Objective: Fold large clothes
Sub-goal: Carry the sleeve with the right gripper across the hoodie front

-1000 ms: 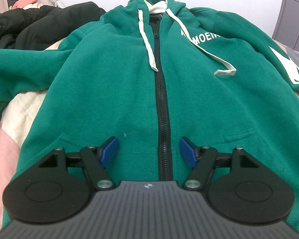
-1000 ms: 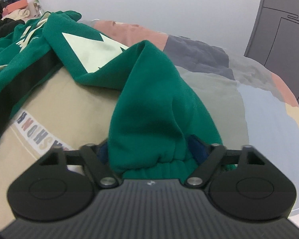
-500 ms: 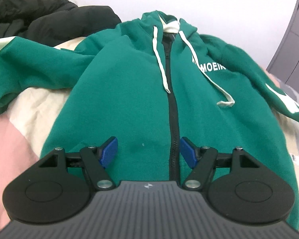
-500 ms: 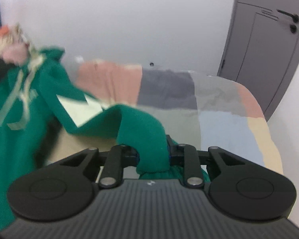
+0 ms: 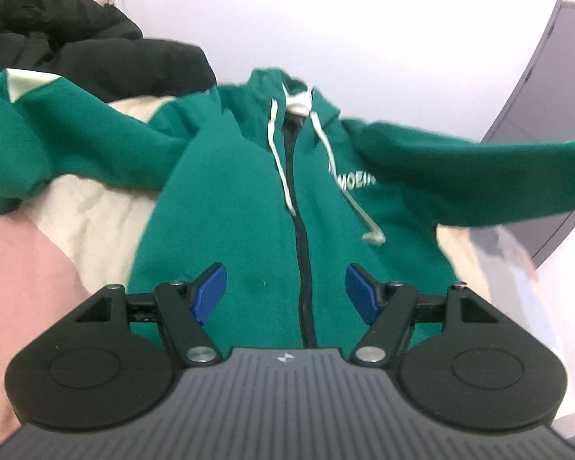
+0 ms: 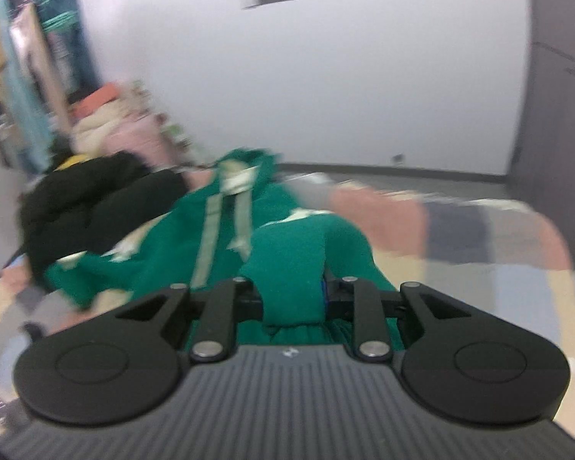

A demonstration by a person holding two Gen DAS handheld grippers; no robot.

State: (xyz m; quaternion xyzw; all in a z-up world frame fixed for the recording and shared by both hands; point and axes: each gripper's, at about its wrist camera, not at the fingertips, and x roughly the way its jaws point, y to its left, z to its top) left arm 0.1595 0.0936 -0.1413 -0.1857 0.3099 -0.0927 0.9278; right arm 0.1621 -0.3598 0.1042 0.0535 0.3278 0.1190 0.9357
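A green zip hoodie (image 5: 234, 207) with white drawstrings lies front up on the bed, hood toward the far wall. My left gripper (image 5: 285, 293) is open and empty above its lower front, astride the black zipper (image 5: 301, 253). My right gripper (image 6: 293, 299) is shut on the cuff end of the hoodie's right sleeve (image 6: 306, 253) and holds it lifted. In the left wrist view that sleeve (image 5: 479, 184) stretches in the air to the right. The other sleeve (image 5: 57, 142) lies spread to the left.
A black jacket (image 5: 76, 46) is piled at the back left of the bed; it also shows in the right wrist view (image 6: 92, 199). The patchwork bedspread (image 5: 27, 260) shows pink and cream patches. A grey door (image 5: 548, 122) stands at the right. Clutter (image 6: 103, 115) sits behind the jacket.
My right gripper closed on the sleeve cuff, lifted it off the bed and swung left toward the hoodie's body. My left gripper rose and pulled back while open.
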